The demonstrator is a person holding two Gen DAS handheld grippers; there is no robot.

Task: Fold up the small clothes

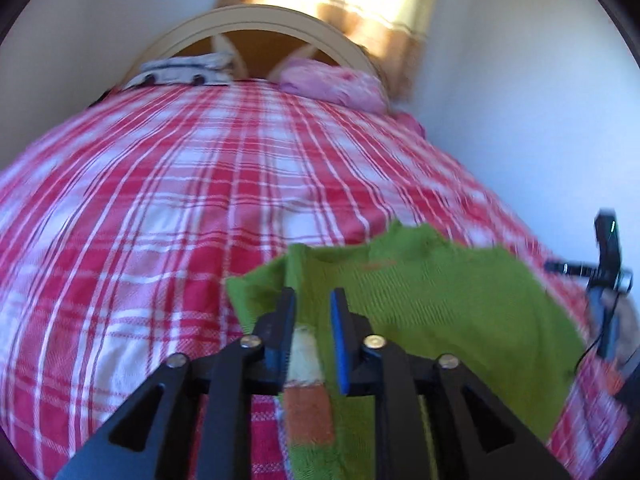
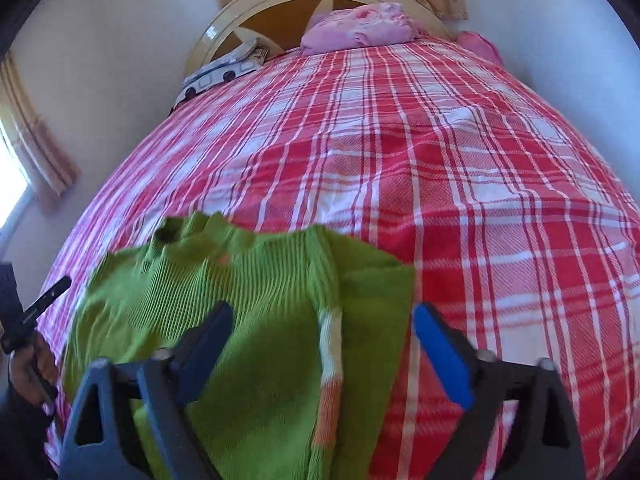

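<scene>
**A:** Left wrist view: what is happening on the bed (image 1: pixel 168 184)?

**B:** A green knit sweater (image 1: pixel 440 300) is lying on the plaid bedspread at the foot end, its neck pointing toward the headboard (image 1: pixel 256 20). The left gripper (image 1: pixel 313 300) is hovering over the sweater's left edge, jaws narrowed around a folded-in strip with a striped cuff. Whether the pads are actually pinching cloth, I cannot tell.

**A:** And the right wrist view?

**B:** The right gripper (image 2: pixel 322 320) is standing over the sweater (image 2: pixel 240 280) with jaws spread wide, holding nothing. The striped sleeve (image 2: pixel 330 360) is running between them, lengthwise, toward the headboard (image 2: pixel 240 4).

**A:** So which way is the fold heading?

**B:** The sweater's long axis is lying foot-to-headboard, directly beneath both tools; the right one appears nearer the free sleeve edge. A pink pillow (image 2: pixel 360 28) is sitting by the headboard, well apart.
</scene>
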